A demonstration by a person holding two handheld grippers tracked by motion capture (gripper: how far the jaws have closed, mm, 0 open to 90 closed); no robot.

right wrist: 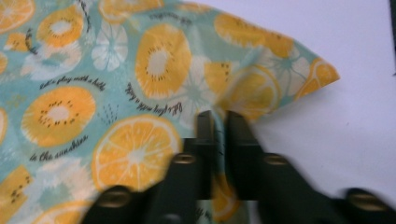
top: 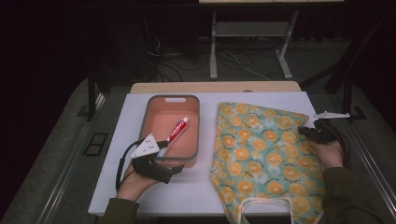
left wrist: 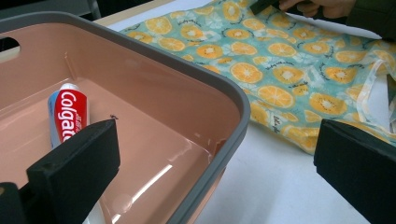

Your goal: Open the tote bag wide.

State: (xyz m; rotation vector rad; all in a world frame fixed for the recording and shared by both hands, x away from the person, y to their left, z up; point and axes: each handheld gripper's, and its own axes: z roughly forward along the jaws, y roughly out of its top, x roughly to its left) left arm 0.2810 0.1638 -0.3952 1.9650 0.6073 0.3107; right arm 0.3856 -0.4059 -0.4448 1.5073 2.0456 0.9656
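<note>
A red and white Colgate toothpaste tube (top: 177,129) (left wrist: 67,114) lies inside a salmon-pink tub with a grey rim (top: 173,98) (left wrist: 187,65). My left gripper (top: 170,161) (left wrist: 217,130) stands open at the tub's near corner, one jaw over the inside and the other over the table outside. A teal cloth bag printed with orange slices (top: 261,149) (left wrist: 280,70) (right wrist: 93,93) lies flat to the tub's right. My right gripper (top: 310,132) (right wrist: 220,116) is at the bag's right edge near its far corner, its jaws pinched close together on the fabric.
Tub and bag rest on a white mat (top: 187,191) over a wooden table. The bag's white handles (top: 261,205) loop off the near edge. Behind the table are dark floor, cables and metal table legs (top: 213,51).
</note>
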